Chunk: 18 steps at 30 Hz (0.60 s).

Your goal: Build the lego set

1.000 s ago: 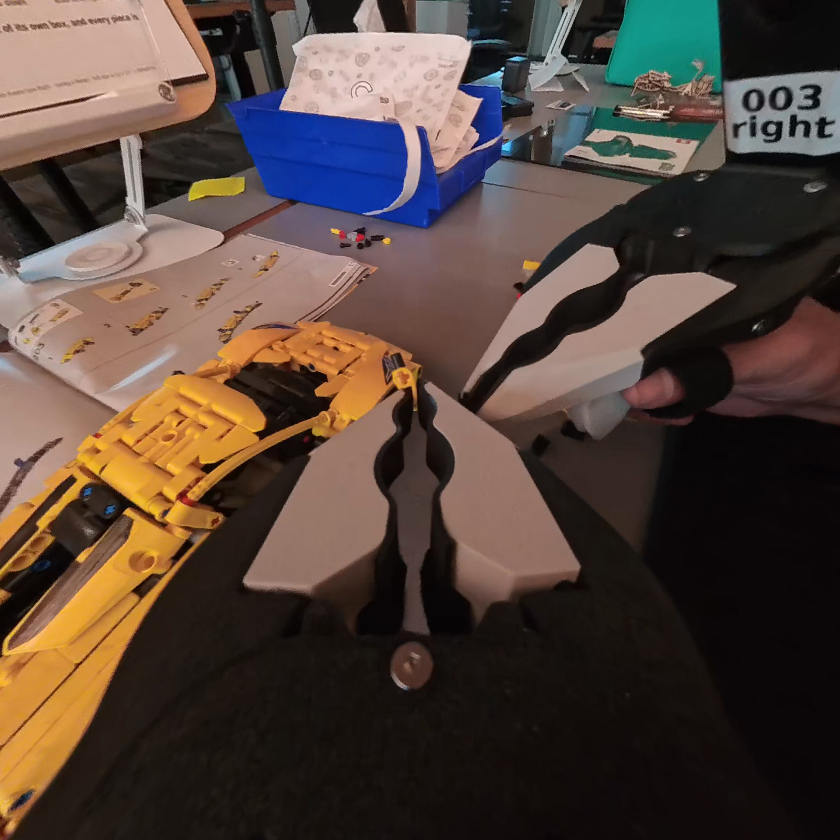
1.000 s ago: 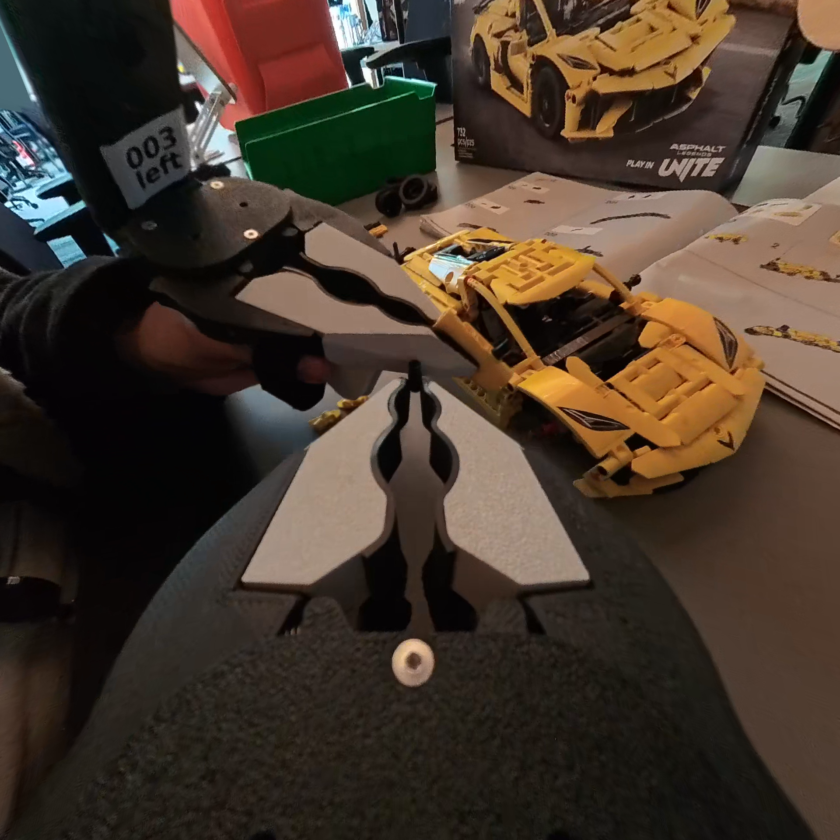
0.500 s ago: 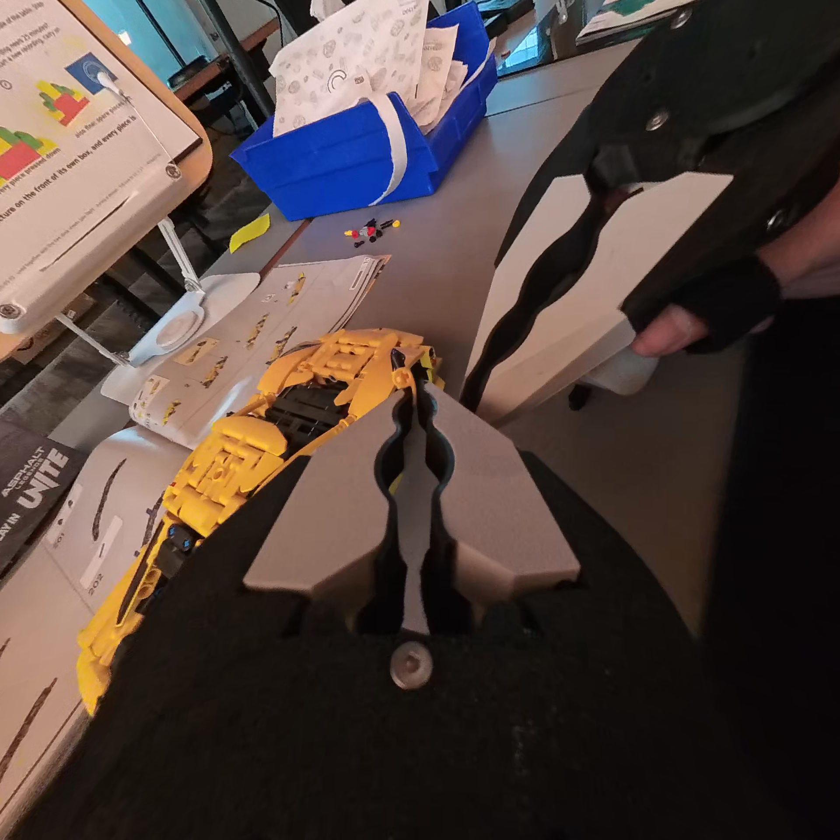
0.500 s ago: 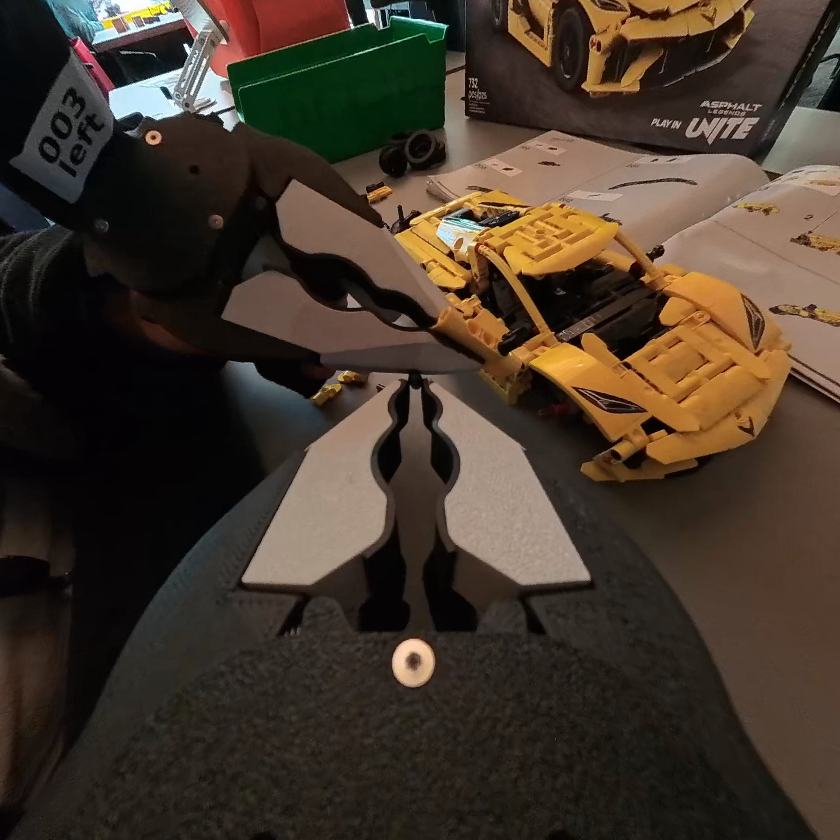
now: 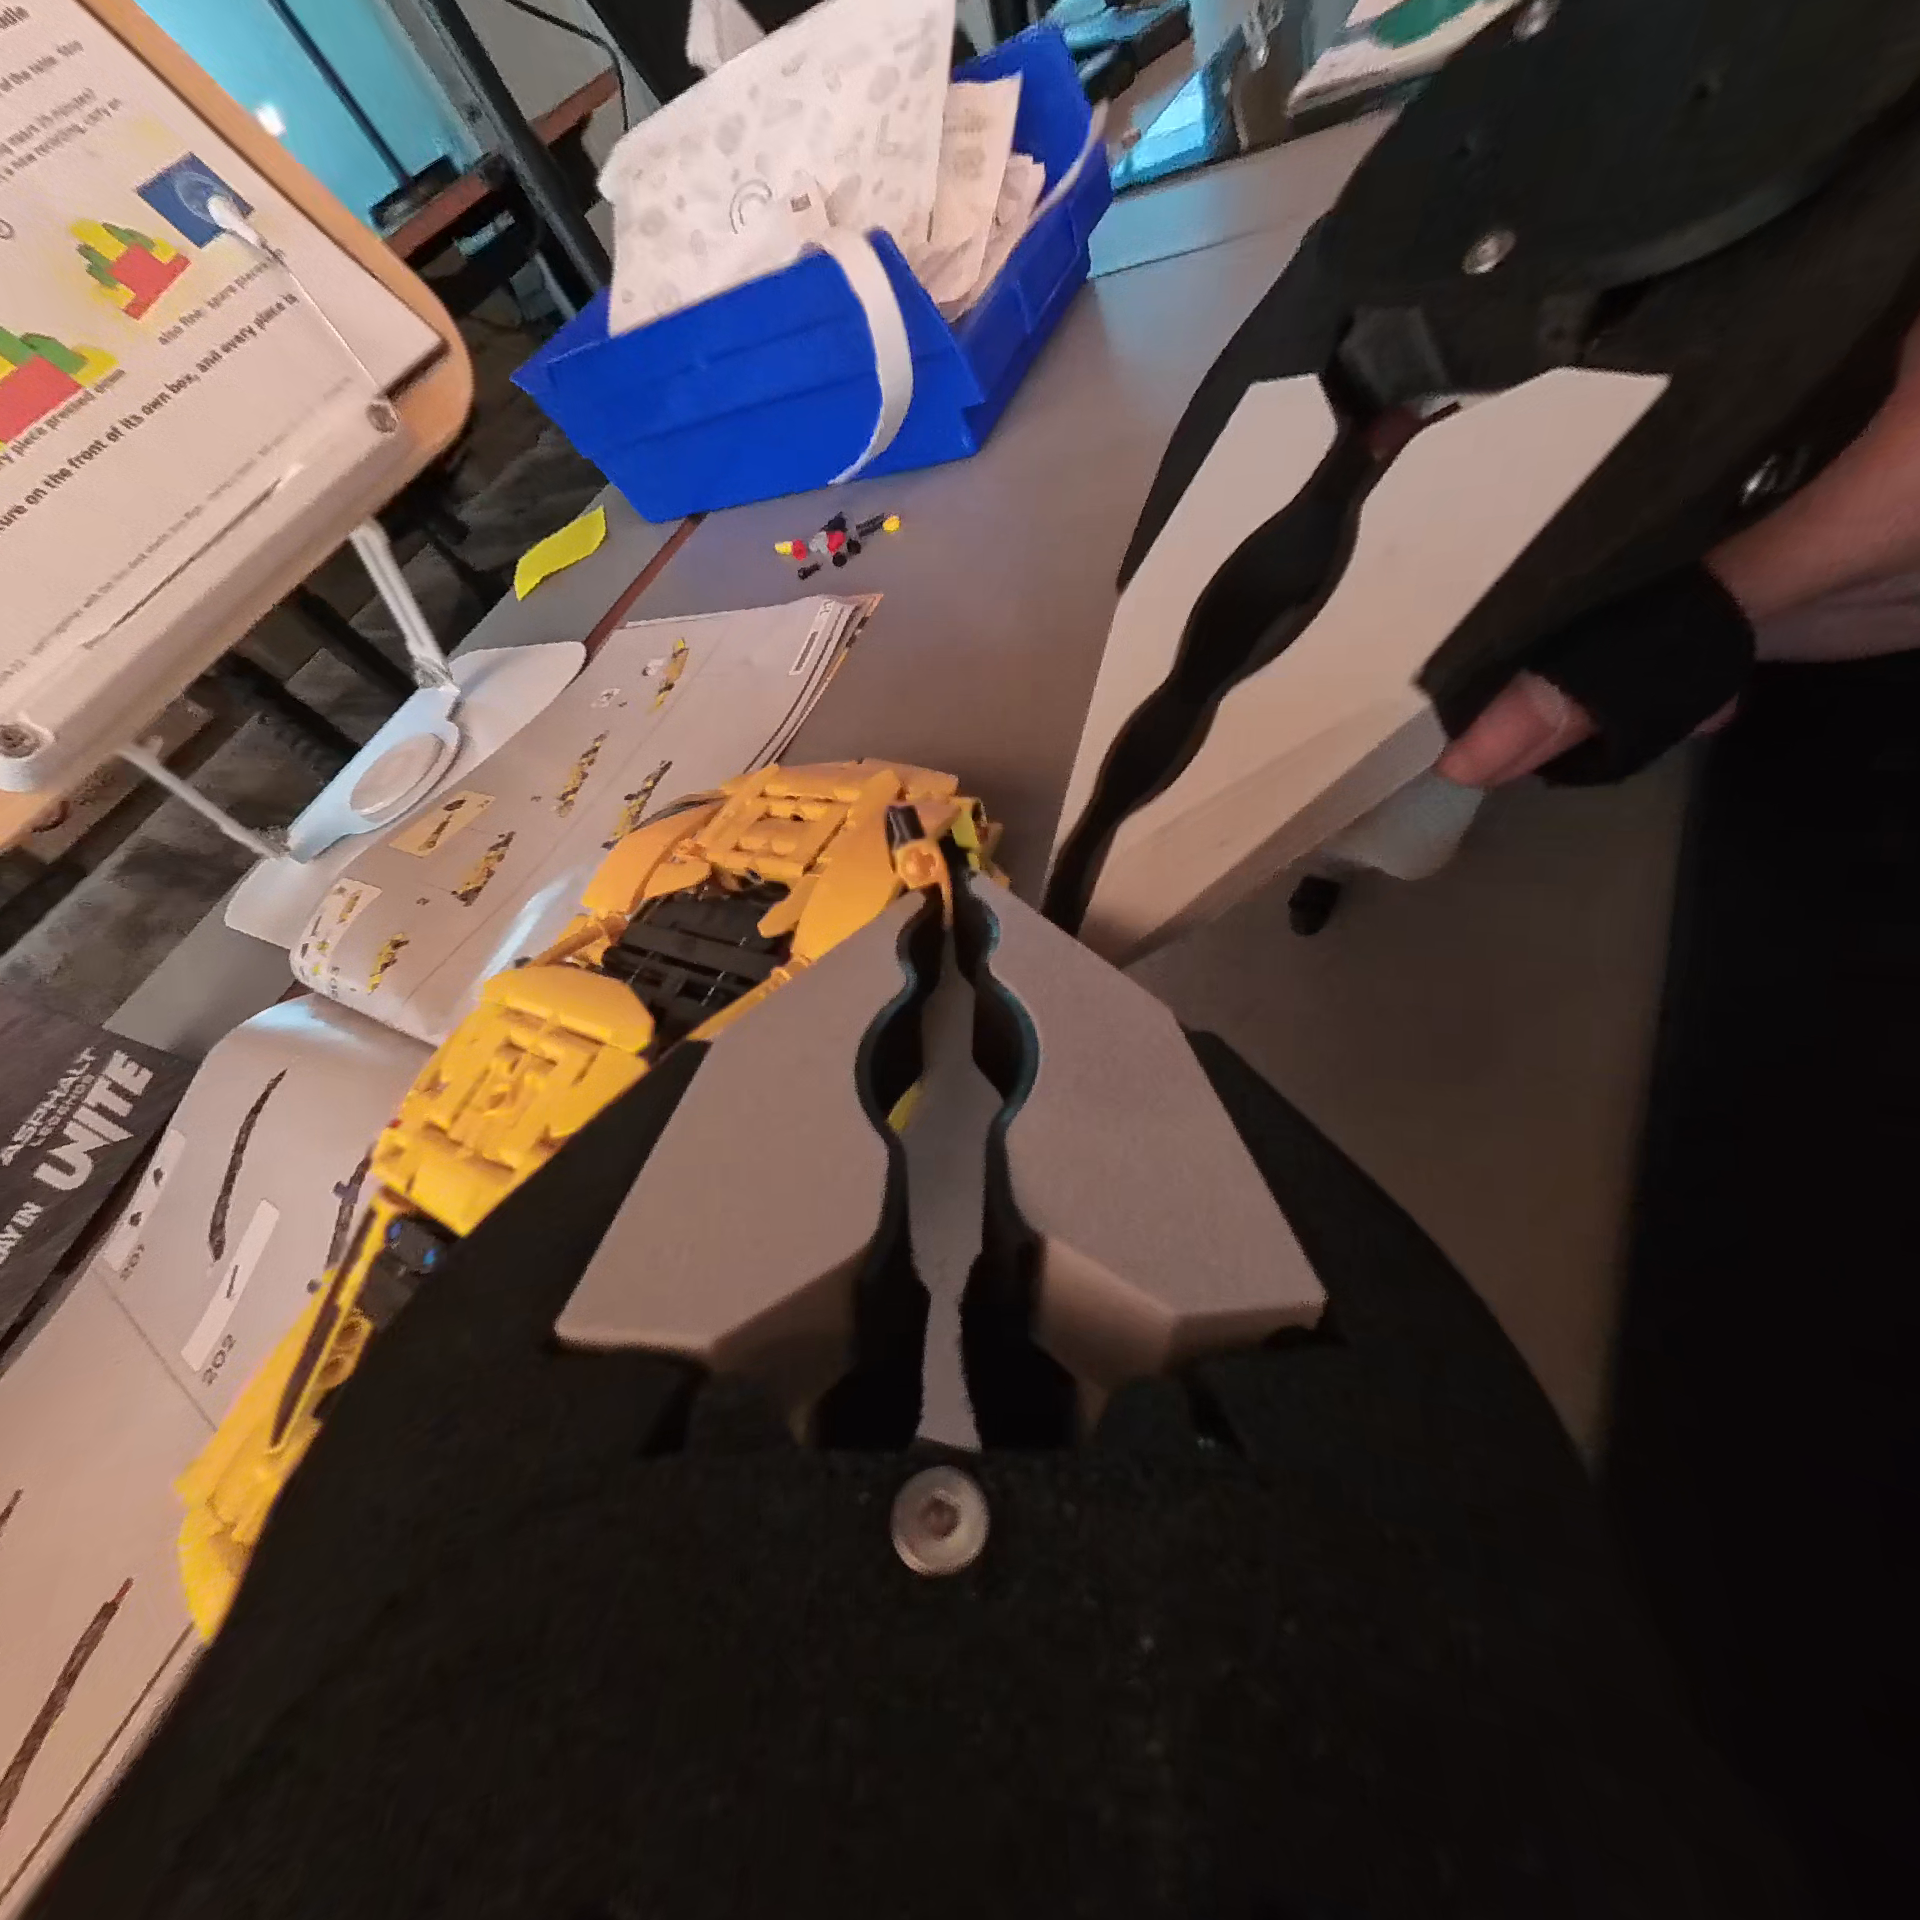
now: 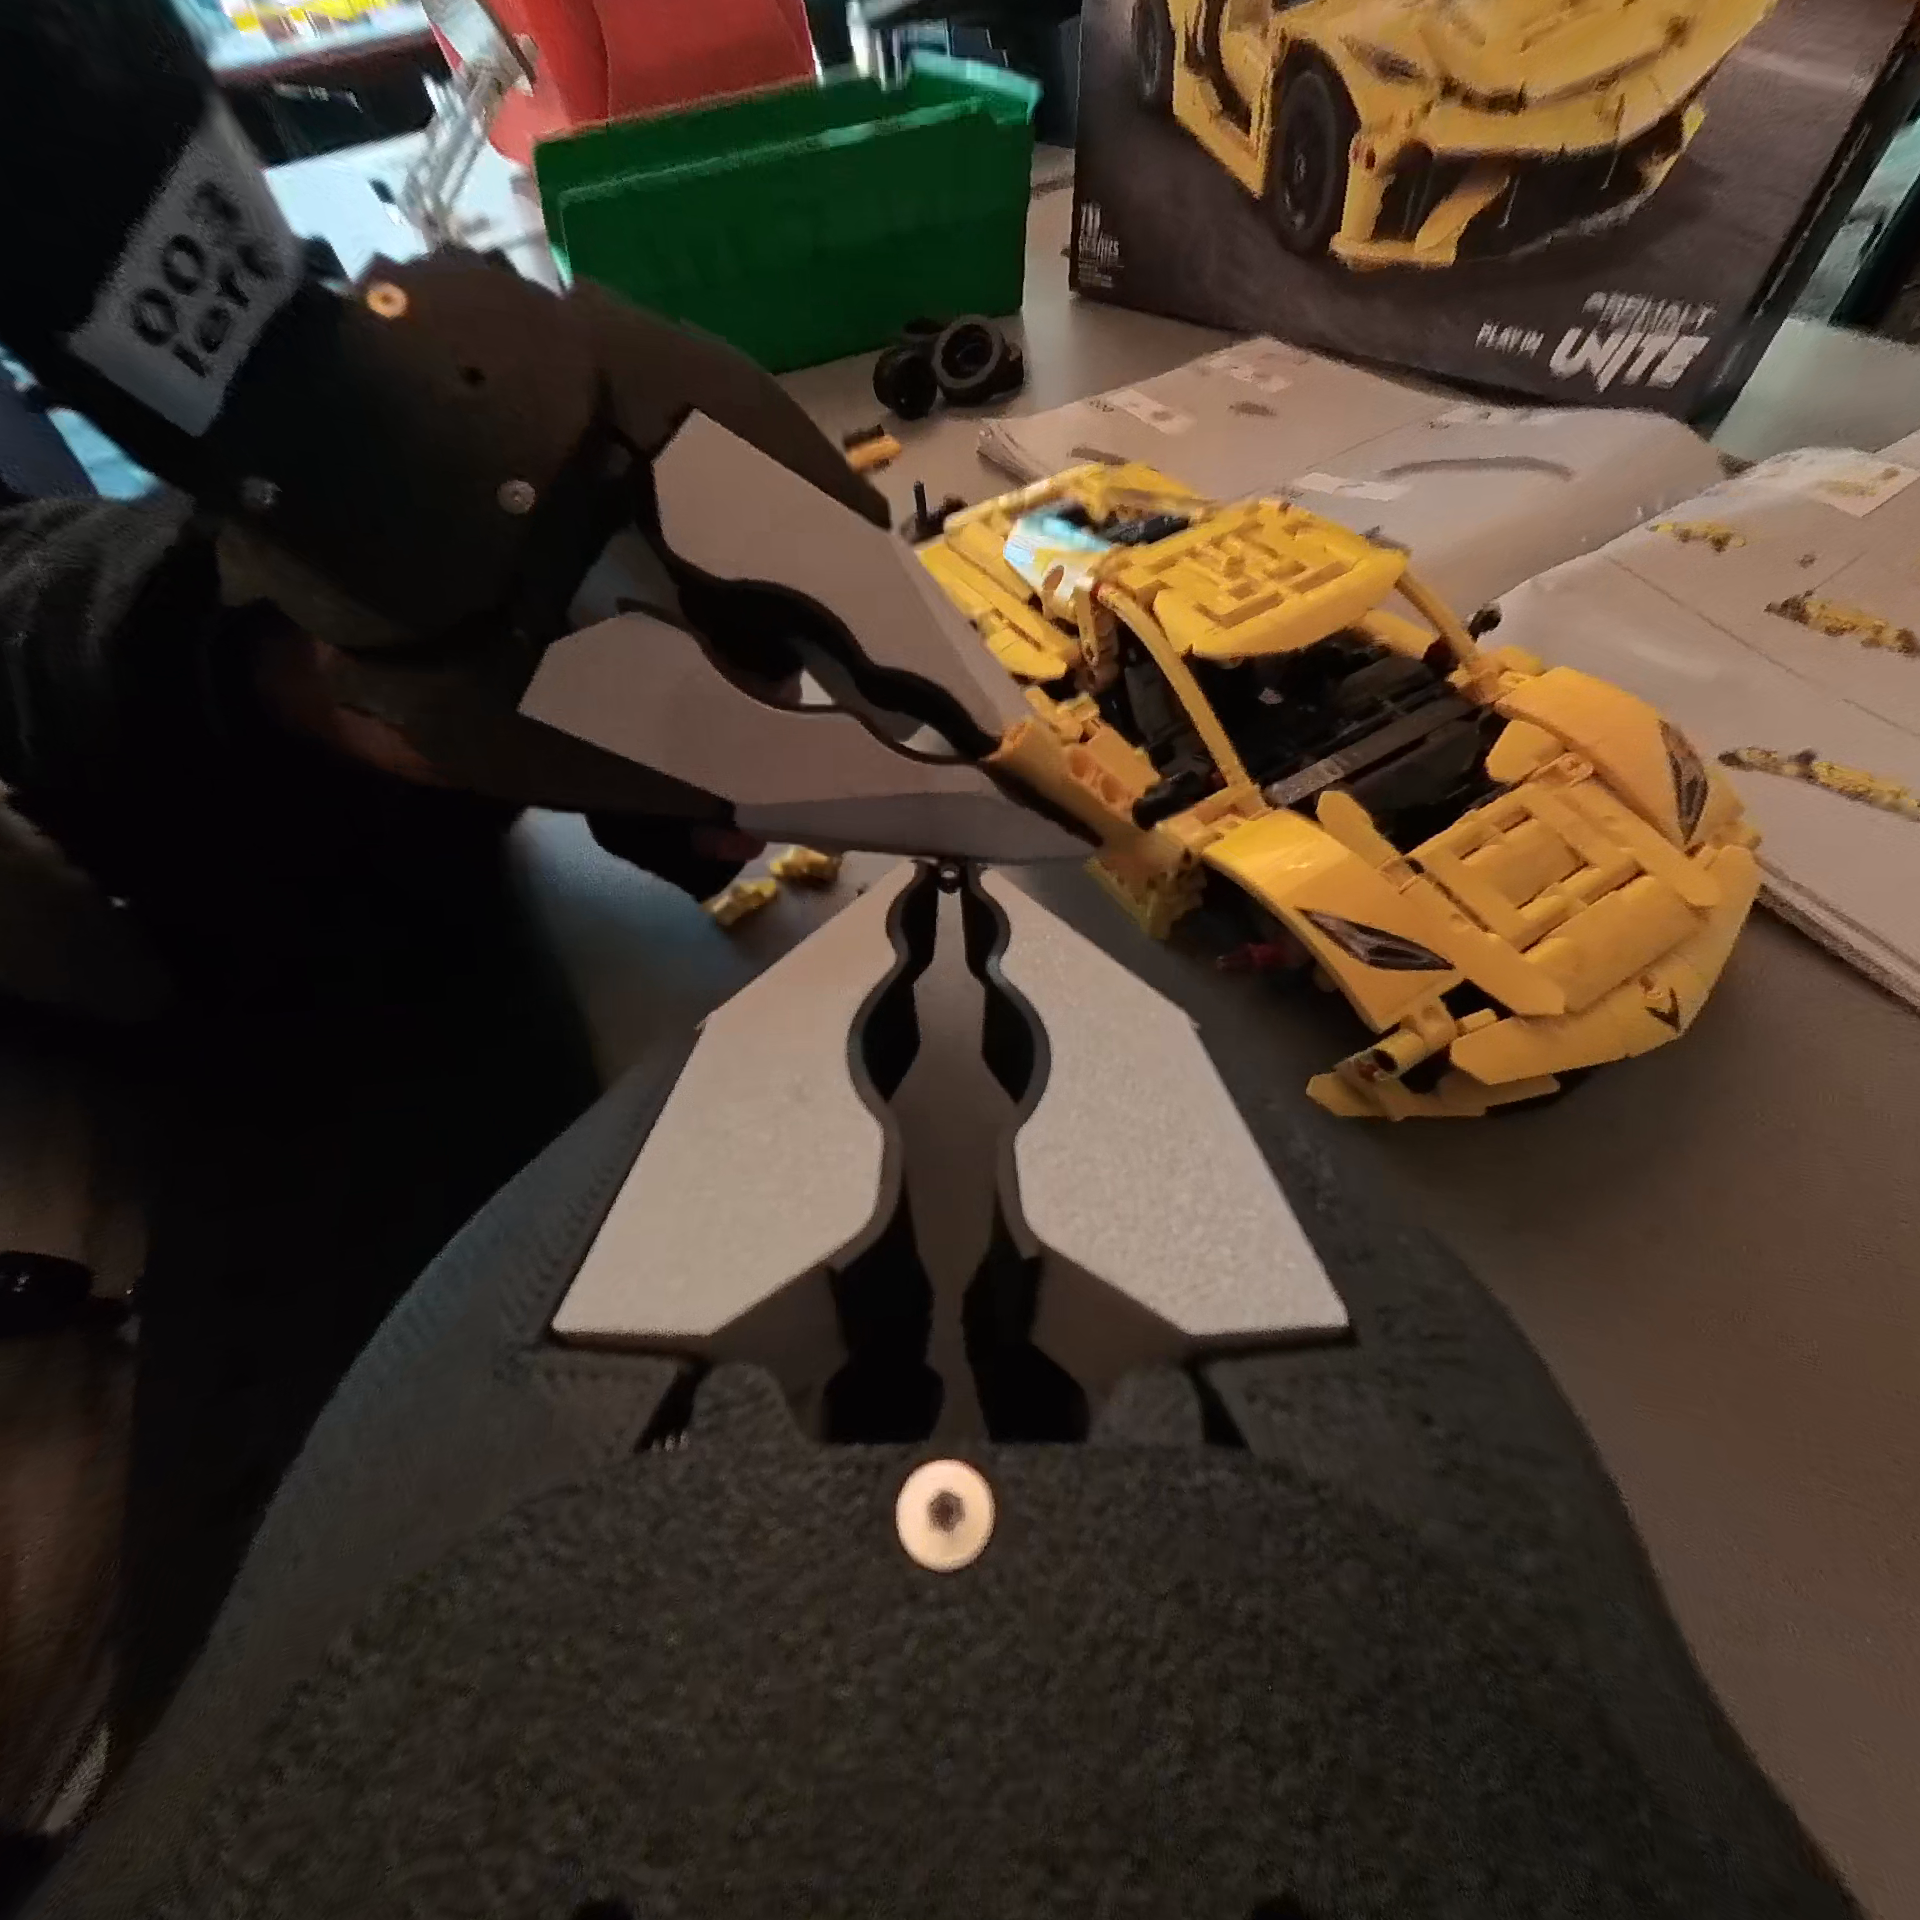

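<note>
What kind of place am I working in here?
Probably a lab or workshop set up for build sessions, not a home: grey worktables carry plastic parts bins, blue and green, beside an instruction board on a stand, with more cluttered benches behind.

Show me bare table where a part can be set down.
Free: grey table right of the right gripper, in front of the yellow car. Crowded: behind the car, with manuals, tyres and green bin.
</note>
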Tool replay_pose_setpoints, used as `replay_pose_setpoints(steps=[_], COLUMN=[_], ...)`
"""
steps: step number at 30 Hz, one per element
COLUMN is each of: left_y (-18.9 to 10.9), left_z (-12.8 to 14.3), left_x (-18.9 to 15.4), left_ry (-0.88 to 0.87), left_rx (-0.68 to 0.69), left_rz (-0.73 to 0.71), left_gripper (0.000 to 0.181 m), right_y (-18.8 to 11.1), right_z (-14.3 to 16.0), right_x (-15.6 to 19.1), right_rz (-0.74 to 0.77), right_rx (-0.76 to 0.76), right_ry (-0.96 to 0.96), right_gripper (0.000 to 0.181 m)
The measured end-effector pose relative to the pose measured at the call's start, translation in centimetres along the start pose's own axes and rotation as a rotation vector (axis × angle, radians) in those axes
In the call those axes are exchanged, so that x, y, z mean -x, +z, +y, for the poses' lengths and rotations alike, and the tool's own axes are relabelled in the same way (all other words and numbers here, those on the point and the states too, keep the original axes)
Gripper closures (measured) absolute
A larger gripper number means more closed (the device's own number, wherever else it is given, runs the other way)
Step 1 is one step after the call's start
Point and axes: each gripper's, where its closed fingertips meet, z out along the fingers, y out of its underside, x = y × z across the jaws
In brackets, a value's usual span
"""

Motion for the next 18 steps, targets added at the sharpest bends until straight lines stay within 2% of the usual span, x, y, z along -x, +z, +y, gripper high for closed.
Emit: replay_pose_setpoints(steps=[2, 6, 11, 18], left_y=[-0.8, -1.8, -2.3, -3.2], left_z=[-0.5, -1.6, -2.4, -2.9], left_x=[0.7, 0.5, -2.0, -4.1], left_ry=[0.002, 0.120, 0.267, 0.285], left_rx=[-0.057, -0.143, -0.199, -0.239], left_rz=[0.007, 0.028, 0.100, 0.220], left_gripper=[0.181, 0.181, 0.181, 0.181], right_y=[-1.1, -3.3, -2.9, -3.8], right_z=[-1.2, -4.1, -3.3, -2.7], right_x=[-0.6, -1.1, 0.5, 2.2], right_rz=[0.027, -0.005, -0.063, -0.161], right_rx=[-0.057, -0.184, -0.100, -0.027], right_ry=[-0.019, 0.023, -0.099, -0.216], right_gripper=[0.176, 0.177, 0.177, 0.177])
